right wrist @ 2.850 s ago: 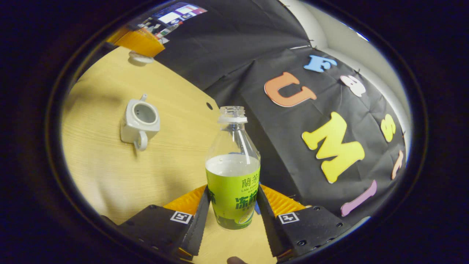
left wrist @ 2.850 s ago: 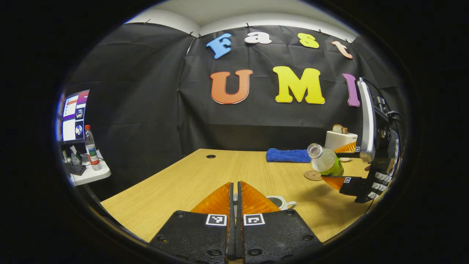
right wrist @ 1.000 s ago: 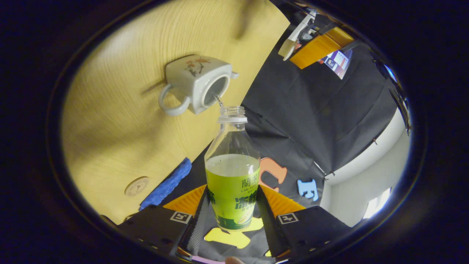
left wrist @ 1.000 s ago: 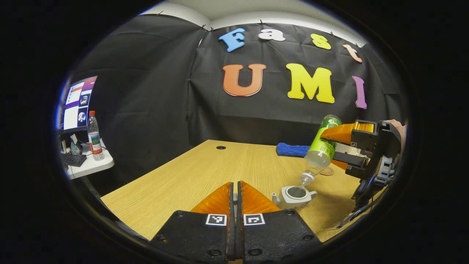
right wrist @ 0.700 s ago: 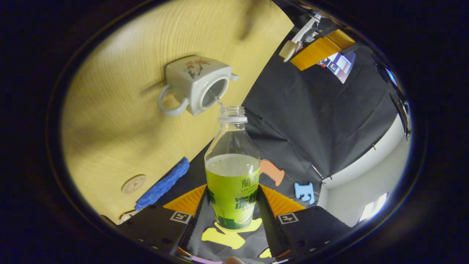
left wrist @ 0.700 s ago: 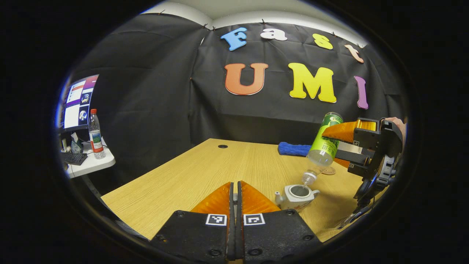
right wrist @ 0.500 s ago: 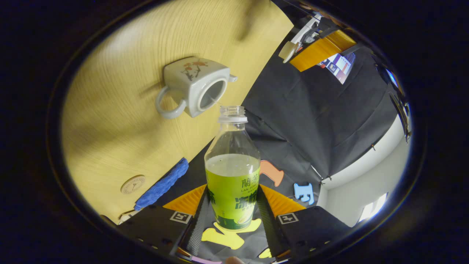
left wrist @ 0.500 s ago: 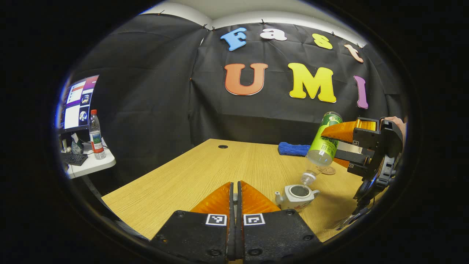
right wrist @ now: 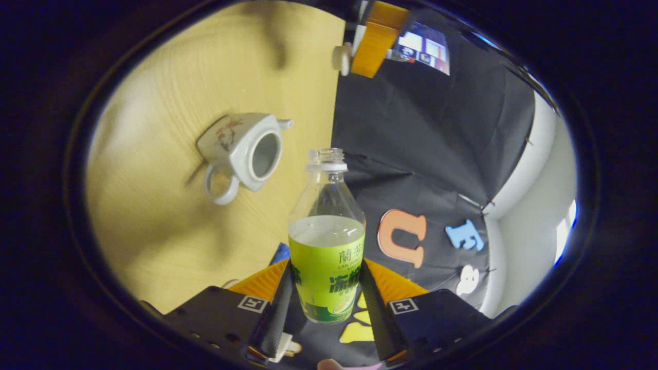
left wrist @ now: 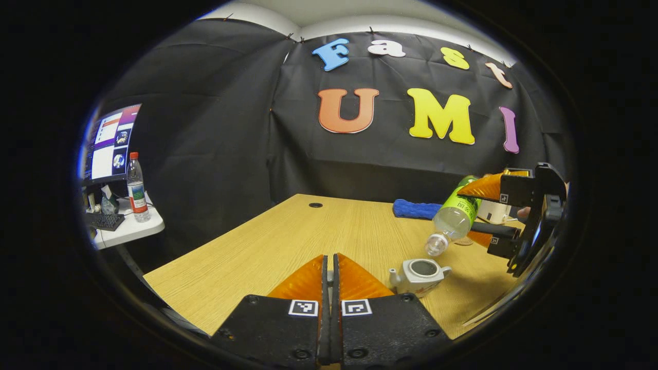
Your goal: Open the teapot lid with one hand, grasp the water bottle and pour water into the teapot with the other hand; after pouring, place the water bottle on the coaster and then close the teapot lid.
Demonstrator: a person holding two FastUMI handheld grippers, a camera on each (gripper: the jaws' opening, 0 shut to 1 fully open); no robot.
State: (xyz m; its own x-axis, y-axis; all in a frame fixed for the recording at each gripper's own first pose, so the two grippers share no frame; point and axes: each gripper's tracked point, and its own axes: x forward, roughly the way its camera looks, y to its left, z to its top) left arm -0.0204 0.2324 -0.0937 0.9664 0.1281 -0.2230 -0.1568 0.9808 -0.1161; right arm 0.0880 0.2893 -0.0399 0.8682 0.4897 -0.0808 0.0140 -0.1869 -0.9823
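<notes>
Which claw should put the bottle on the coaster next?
The right claw, probably: it already grips the water bottle, its mouth off the open teapot. The left claw is shut near the table's front.

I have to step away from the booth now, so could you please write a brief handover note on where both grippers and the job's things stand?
Right gripper: shut on the water bottle, held tilted, mouth above and beside the teapot; no stream visible.
Left gripper: jaws together, holding the teapot lid up off the table.
Teapot: on the table, open.
Coaster: partly hidden behind the bottle in the left gripper view.
Done: lid off; bottle grasped.
Left: stand the bottle on the coaster, then refit the lid.
</notes>
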